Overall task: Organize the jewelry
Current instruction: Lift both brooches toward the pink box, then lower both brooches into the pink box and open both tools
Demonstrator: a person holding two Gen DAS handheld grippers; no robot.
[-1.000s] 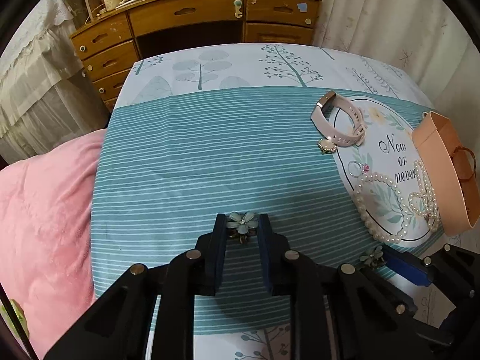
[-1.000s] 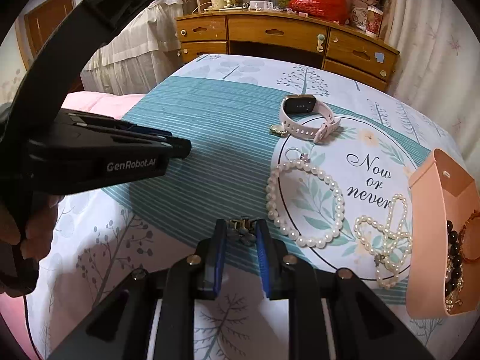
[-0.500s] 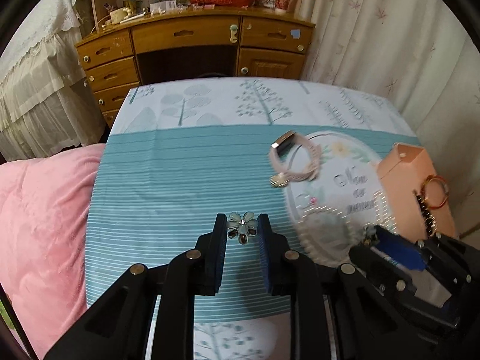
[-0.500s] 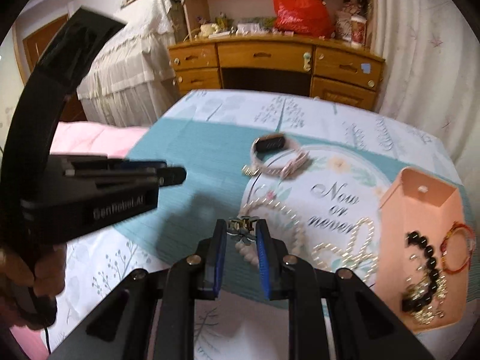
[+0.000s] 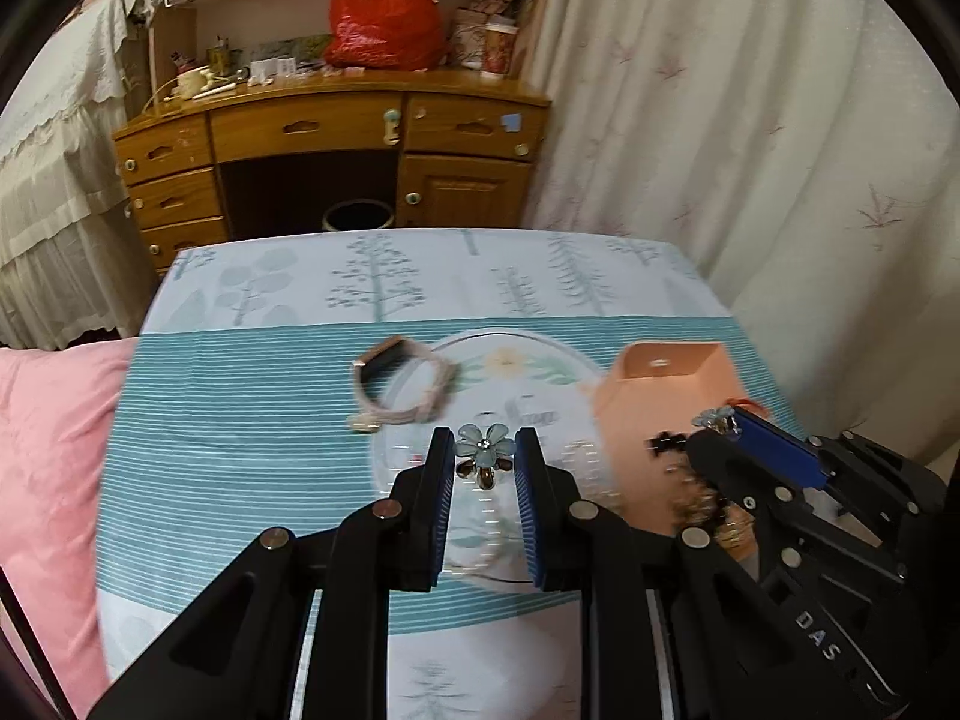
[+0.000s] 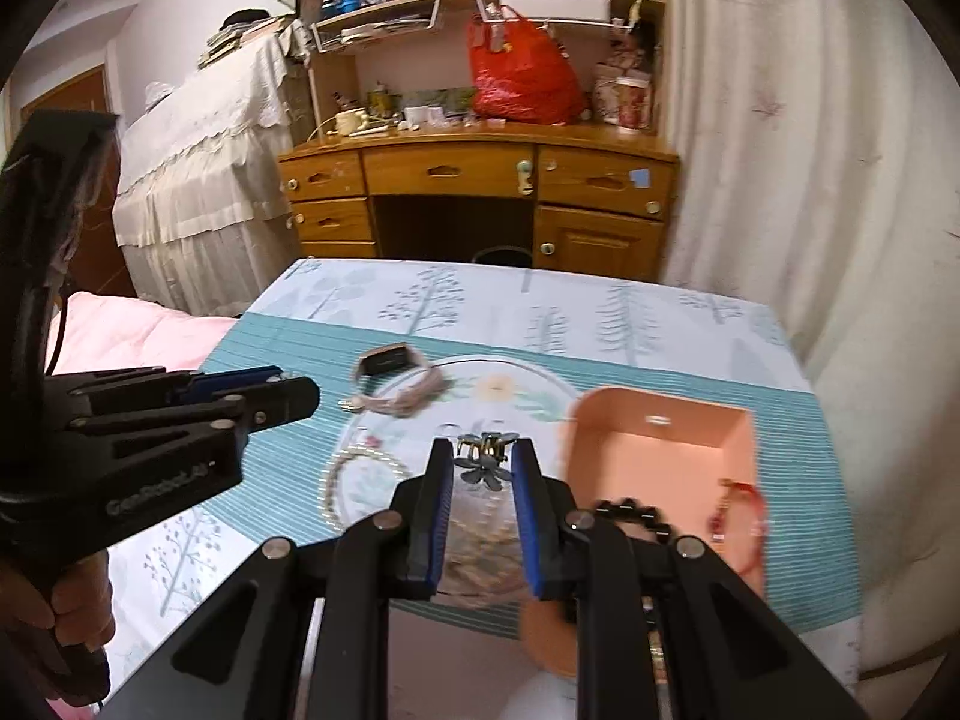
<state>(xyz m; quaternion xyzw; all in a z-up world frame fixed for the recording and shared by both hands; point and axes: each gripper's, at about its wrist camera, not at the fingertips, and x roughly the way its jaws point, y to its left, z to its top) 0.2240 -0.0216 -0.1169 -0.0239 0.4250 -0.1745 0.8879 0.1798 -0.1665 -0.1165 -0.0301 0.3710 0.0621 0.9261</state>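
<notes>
My left gripper [image 5: 483, 450] is shut on a pale blue flower hair clip [image 5: 485, 443] and holds it in the air above the bed. My right gripper [image 6: 483, 456] is shut on a second flower clip [image 6: 483, 457], lifted near the open peach box [image 6: 660, 450]; this gripper also shows in the left wrist view [image 5: 717, 420]. The box holds a black bead bracelet [image 6: 630, 510] and a red bangle [image 6: 741, 510]. A pink watch [image 5: 402, 381] lies on the round print of the sheet. A pearl necklace [image 6: 336, 480] lies blurred below the grippers.
The bed has a teal striped sheet [image 5: 240, 450] and a pink quilt [image 5: 48, 480] at the left. A wooden desk [image 5: 330, 150] with a red bag [image 5: 384, 18] stands behind. A curtain [image 5: 750, 150] hangs at the right.
Both grippers have risen off the sheet with their flower clips and moved right toward the peach box. The views now tilt up and show more of the desk.
</notes>
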